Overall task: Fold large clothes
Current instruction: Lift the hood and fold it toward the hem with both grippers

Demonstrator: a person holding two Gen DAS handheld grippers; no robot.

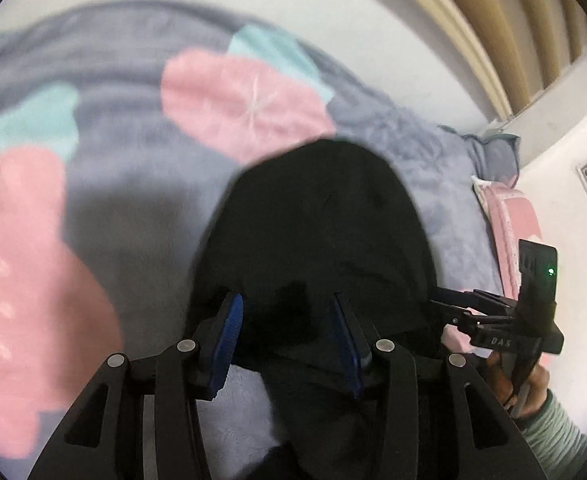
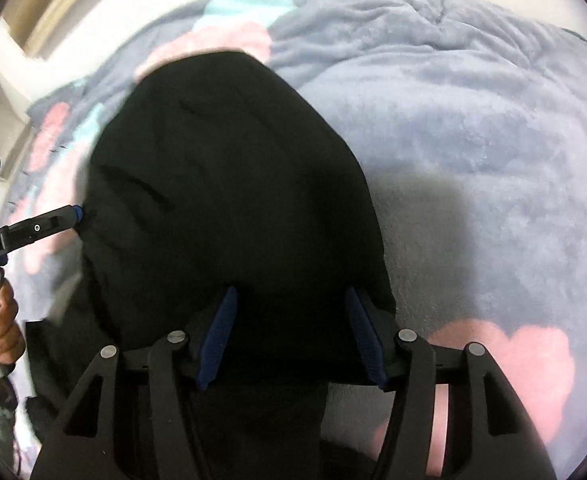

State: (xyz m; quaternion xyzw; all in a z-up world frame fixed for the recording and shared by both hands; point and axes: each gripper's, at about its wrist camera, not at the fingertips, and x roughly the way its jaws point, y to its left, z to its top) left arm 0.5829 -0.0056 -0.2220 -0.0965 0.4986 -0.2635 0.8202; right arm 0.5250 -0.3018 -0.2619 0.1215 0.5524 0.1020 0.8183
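Two grippers hovering over a black garment on a bed

The black garment [image 2: 229, 184] is lying on a grey blanket [image 2: 473, 152]. The left gripper [image 1: 289, 340] and right gripper [image 2: 293, 336] are each standing partly open above the cloth, gripping nothing.

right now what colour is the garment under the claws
Black, plain with no visible pattern; the garment shows best in the right wrist view.

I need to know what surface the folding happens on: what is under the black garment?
The black garment lies on a fleecy grey blanket with pink and teal patches, which shows all around it. Whatever sits directly beneath the cloth is covered.
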